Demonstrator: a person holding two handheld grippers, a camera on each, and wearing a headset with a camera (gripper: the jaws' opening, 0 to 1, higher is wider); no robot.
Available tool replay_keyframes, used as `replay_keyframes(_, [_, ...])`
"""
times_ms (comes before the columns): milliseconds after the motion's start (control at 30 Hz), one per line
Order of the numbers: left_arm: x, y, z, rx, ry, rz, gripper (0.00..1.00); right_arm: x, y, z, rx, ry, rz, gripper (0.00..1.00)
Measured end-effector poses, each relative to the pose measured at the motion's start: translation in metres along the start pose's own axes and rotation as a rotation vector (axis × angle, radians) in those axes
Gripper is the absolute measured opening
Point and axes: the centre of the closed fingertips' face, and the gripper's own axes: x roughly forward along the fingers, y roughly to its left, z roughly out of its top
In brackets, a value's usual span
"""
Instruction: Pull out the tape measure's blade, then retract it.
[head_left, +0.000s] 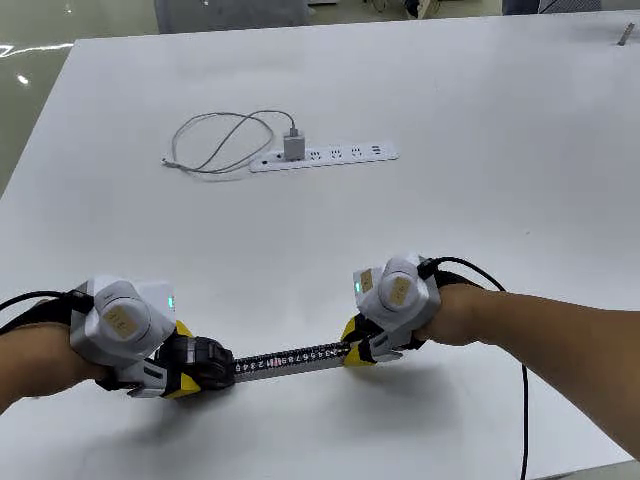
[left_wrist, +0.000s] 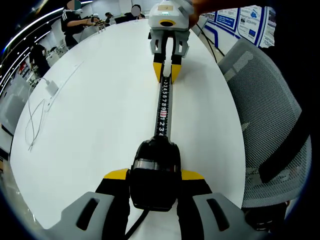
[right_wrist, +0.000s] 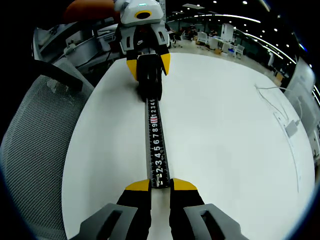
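Both near table's (head_left: 300, 250) front edge: left gripper (head_left: 186, 360) clamped on case (head_left: 210, 362), right gripper (head_left: 353, 343) on blade tip (right_wrist: 159, 182).

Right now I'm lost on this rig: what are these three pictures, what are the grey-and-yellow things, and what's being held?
There is no robot arm: a person holds a two-jaw gripper in each hand. The wide picture comes from a headset camera looking down; the two round ones from cameras riding on the grippers. The left gripper is clamped on the black tape measure; the right gripper pinches the end of its blade, pulled out between them. On the white table lie a power strip with a charger and cable plugged in.
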Motion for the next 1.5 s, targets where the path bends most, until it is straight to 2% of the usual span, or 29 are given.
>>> replay_keyframes(1500, [-0.001, -0.002, 0.001, 0.01, 0.012, -0.004, 0.31, -0.013, -0.004, -0.018, 0.017, 0.011, -0.005, 0.09])
